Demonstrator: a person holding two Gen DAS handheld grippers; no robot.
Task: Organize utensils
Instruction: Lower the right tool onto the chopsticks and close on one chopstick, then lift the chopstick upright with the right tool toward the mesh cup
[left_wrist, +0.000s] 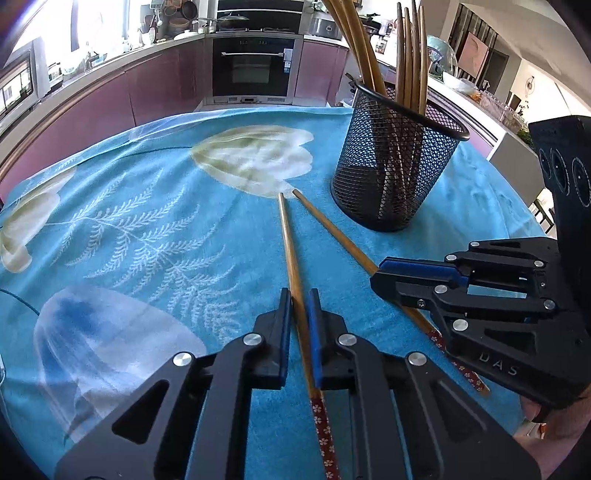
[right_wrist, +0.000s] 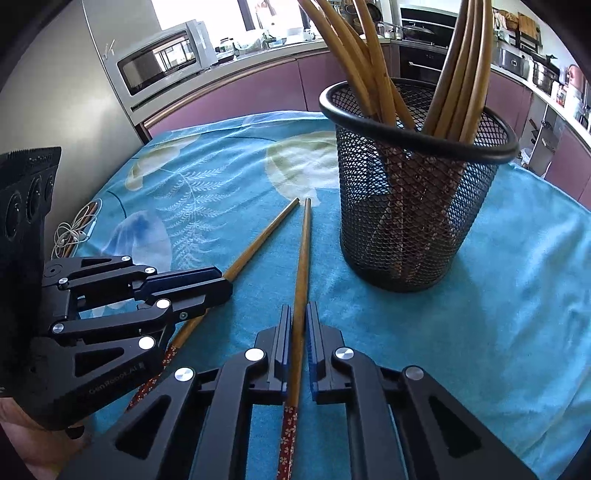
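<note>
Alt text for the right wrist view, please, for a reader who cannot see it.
The right gripper is shut on a wooden chopstick lying on a blue floral cloth. To its left, the left gripper is shut on a second chopstick. A black mesh cup behind them holds more chopsticks.

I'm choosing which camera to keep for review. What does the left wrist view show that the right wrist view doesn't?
Only the left wrist view shows the full oven door. Only the right wrist view shows the microwave and tangled earphones. Both show the mesh holder of chopsticks, the blue cloth, and the left gripper and right gripper each shut on a chopstick.
</note>
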